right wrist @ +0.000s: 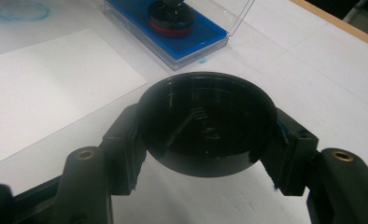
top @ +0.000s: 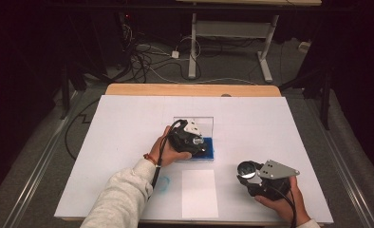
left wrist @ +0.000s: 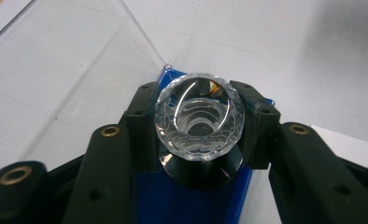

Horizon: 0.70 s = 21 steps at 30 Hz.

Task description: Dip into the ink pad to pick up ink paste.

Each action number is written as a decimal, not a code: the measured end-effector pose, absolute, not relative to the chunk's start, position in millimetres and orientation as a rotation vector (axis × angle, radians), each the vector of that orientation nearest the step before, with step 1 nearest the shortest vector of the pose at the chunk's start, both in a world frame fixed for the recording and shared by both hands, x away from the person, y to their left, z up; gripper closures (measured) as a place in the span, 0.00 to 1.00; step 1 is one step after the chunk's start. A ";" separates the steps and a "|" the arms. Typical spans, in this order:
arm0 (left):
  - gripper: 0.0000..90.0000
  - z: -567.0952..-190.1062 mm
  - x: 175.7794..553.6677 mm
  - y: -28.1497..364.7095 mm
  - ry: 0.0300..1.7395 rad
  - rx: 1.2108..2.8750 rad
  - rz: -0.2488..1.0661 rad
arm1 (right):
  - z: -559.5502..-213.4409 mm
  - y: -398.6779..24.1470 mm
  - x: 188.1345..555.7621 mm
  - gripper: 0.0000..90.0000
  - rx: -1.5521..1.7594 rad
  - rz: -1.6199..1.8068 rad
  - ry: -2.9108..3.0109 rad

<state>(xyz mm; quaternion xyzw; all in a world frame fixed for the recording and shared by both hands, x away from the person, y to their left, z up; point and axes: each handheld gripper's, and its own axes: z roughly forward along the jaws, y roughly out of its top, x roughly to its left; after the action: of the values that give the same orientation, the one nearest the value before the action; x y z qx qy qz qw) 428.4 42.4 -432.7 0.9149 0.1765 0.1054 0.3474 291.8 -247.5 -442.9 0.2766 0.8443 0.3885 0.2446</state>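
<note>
Left gripper (left wrist: 198, 128) clamped on crystal-knobbed stamp (left wrist: 199, 122), right gripper (right wrist: 205, 140) on black cap (right wrist: 205, 123).

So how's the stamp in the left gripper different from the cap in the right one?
The stamp has a clear faceted handle; the cap is plain glossy black. The stamp sits on the blue ink pad; the cap is held above the table. Both are round and gripped between fingers.

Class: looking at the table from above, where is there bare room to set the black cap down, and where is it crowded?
Bare: the table left of the ink pad, and its far right. Crowded: the middle, where the left gripper presses the stamp on the pad, above the paper sheet. The right gripper holds the black cap.
</note>
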 end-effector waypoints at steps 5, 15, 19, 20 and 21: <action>0.61 -429.9 427.3 38.9 0.466 2.409 0.287 | -442.7 -247.3 291.6 0.43 0.754 1.063 2.307; 0.61 -428.6 427.0 37.8 0.455 2.429 0.289 | -442.4 -247.0 291.7 0.43 0.755 1.065 2.305; 0.61 -427.0 427.2 36.4 0.451 2.446 0.294 | -442.1 -247.1 291.6 0.43 0.755 1.065 2.304; 0.61 -426.5 427.5 36.0 0.454 2.448 0.291 | -442.0 -247.2 291.6 0.43 0.756 1.067 2.305; 0.61 -426.4 427.9 35.8 0.457 2.450 0.289 | -442.1 -247.3 291.7 0.43 0.756 1.067 2.306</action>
<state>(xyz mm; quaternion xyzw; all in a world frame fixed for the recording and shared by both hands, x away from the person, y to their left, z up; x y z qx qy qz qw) 427.9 35.8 -426.4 0.9280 0.1730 0.1094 0.3113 291.7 -247.3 -442.1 0.2766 0.8438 0.3906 0.2427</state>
